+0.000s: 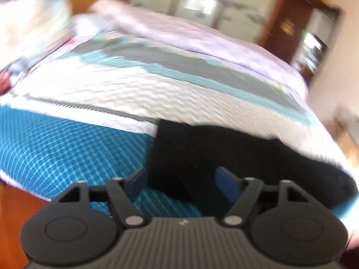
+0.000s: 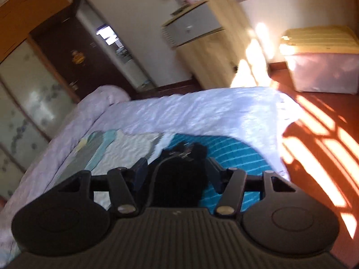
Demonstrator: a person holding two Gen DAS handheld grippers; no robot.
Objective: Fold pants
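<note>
The bed [image 2: 202, 109] carries a white sheet [image 2: 224, 112] on its far part and a teal checked cover [image 1: 56, 148] at the near edge. Black pants [image 1: 213, 152] lie on the teal cover, partly over a white textured cloth [image 1: 134, 89]. A pale lilac quilt [image 1: 202, 38] lies bunched along the far-left side.

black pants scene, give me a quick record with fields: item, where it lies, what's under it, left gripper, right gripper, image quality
item: black pants
where it lies: near edge of the bed, partly on the white quilt
what's under it: blue checked cover
left gripper: open, jaws apart, pants seen between them, not pinched
right gripper: open, dark cloth seen between the jaws, no pinch
image quality: both views motion-blurred
</note>
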